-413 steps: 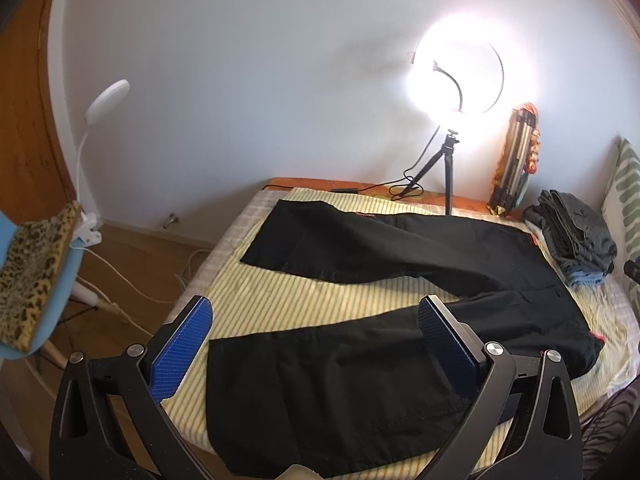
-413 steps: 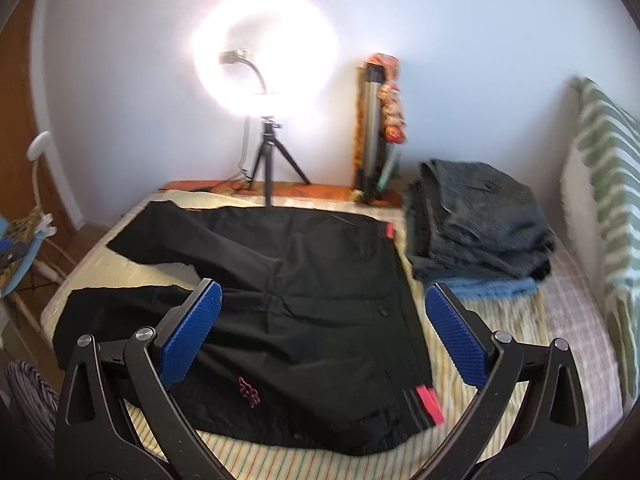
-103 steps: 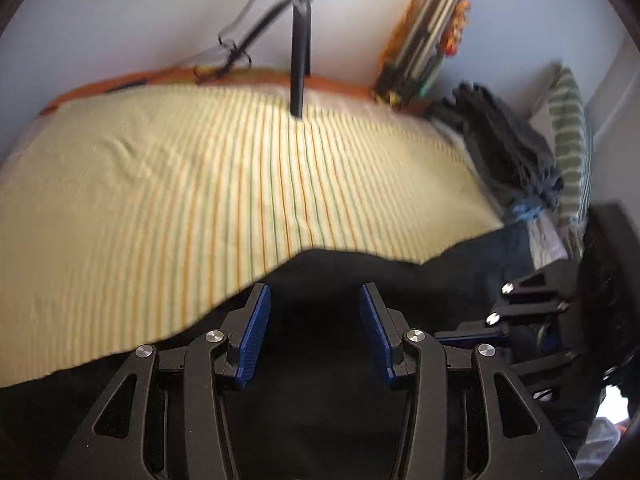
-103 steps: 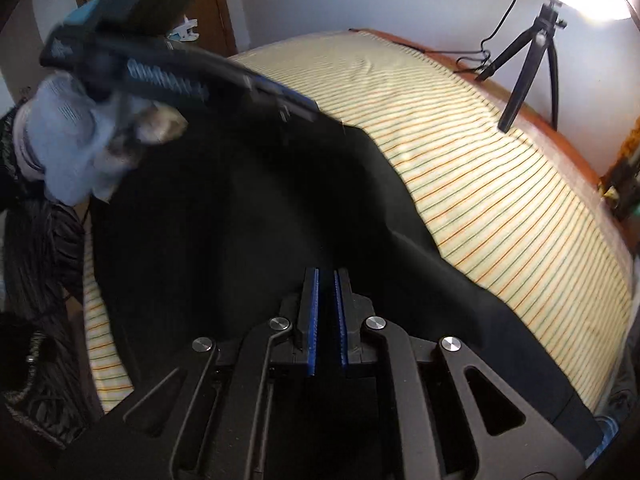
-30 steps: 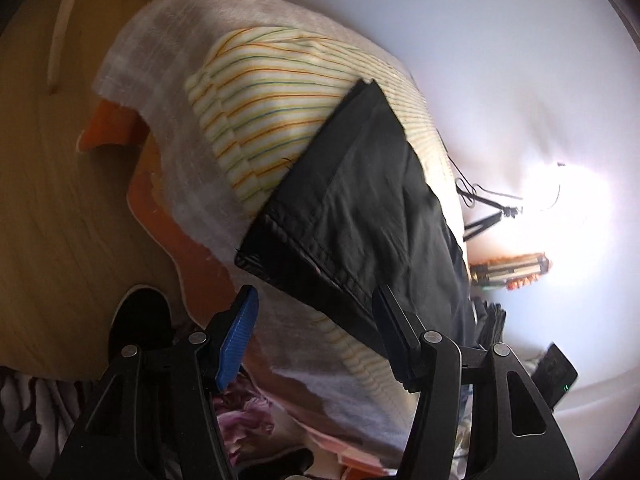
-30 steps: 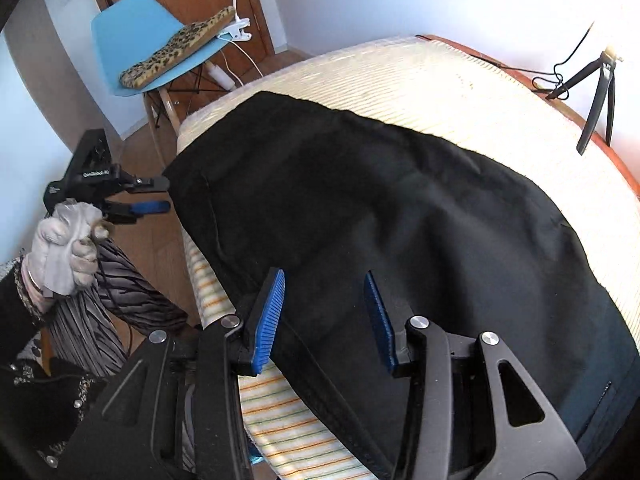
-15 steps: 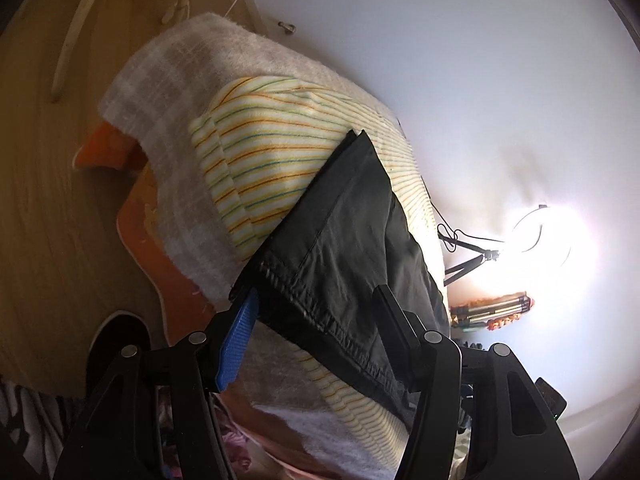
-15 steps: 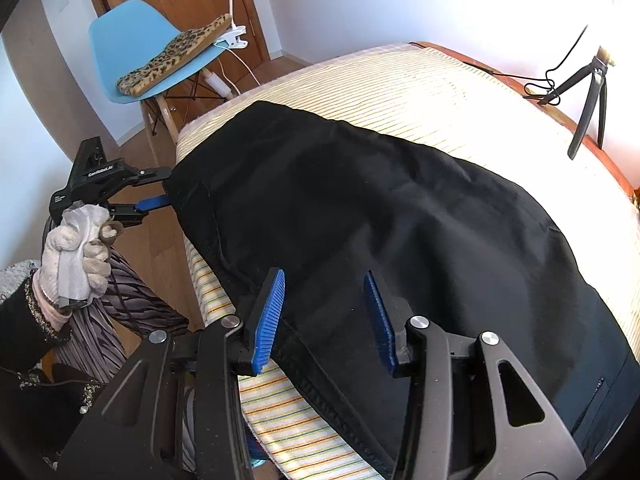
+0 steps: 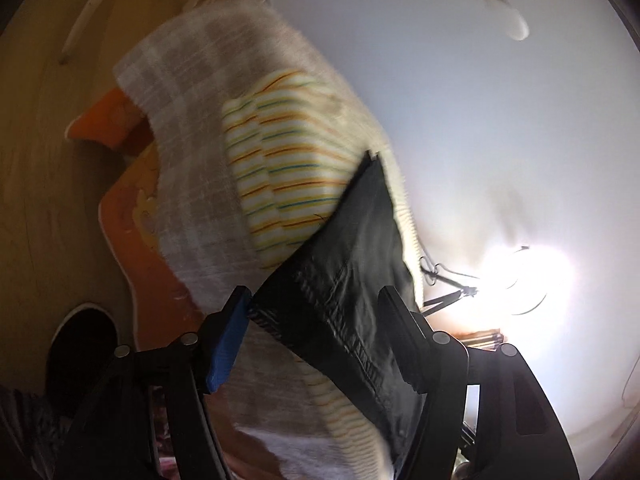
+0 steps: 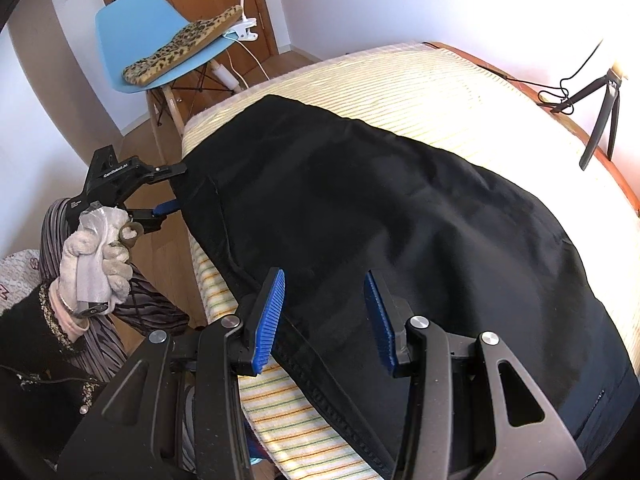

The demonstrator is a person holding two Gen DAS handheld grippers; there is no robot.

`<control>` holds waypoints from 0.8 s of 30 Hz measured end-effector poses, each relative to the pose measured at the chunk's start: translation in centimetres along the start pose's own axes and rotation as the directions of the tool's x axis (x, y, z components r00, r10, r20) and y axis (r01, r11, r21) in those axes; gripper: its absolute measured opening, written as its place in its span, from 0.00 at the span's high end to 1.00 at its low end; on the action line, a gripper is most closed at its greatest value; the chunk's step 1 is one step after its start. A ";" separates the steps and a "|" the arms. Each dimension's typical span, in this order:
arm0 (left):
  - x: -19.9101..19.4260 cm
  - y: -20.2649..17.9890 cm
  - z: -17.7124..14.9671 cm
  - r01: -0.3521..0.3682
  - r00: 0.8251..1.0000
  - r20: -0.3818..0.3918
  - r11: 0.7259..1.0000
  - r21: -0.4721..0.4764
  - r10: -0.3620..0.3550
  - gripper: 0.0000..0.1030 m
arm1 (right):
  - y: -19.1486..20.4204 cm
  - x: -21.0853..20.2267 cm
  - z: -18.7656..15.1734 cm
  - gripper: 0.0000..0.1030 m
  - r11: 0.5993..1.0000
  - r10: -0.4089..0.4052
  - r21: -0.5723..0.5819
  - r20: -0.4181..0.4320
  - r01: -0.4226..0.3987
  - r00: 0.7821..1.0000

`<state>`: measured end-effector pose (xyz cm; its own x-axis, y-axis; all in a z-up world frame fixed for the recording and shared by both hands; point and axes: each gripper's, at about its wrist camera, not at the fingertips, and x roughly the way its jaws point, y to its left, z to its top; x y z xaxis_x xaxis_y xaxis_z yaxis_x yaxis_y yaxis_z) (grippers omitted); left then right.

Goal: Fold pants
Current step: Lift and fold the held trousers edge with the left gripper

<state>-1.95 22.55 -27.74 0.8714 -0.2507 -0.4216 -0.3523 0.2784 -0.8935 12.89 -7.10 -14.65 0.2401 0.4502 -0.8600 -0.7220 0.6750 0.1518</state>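
Observation:
The black pants [image 10: 380, 208] lie folded lengthwise, one leg over the other, on the striped bed [image 10: 420, 80]. In the left wrist view the pants' leg end [image 9: 348, 280] hangs at the bed corner and sits between the open jaws of my left gripper [image 9: 312, 324]. The left gripper [image 10: 170, 188] also shows in the right wrist view, open around the hem at the bed's left corner. My right gripper [image 10: 324, 312] is open and empty, hovering just above the pants' near edge.
A blue chair [image 10: 152, 36] with a leopard-print cushion stands beyond the bed's left end. A tripod [image 10: 600, 112] stands at the bed's far edge by the wall. A ring light [image 9: 528, 280] glares in the left wrist view. Wooden floor [image 9: 36, 160] lies below the bed corner.
My left gripper has moved in toward the bed corner, so the hem now lies between its jaws. My right gripper has hardly moved and stays open.

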 end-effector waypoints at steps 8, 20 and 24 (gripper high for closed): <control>-2.0 -4.7 -0.7 -0.001 0.997 0.071 0.981 0.195 -0.013 0.39 | 0.3 0.3 0.3 0.58 1.000 0.007 0.001 0.006 -0.007 1.000; 1.6 -7.5 -1.2 -0.242 0.970 0.076 0.917 0.317 0.230 0.40 | 0.0 0.6 -0.1 0.58 1.000 0.018 0.009 -0.006 -0.018 1.000; 1.3 -8.2 -1.9 -0.317 0.948 0.108 0.875 0.366 0.298 0.62 | -0.7 0.4 0.0 0.58 1.000 0.011 0.028 0.001 -0.011 1.000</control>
<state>1.42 18.19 -21.27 0.7583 -0.0547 -0.6496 -0.4594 0.6623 -0.5919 13.47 -7.39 -15.08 0.2327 0.4582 -0.8578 -0.7063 0.6860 0.1748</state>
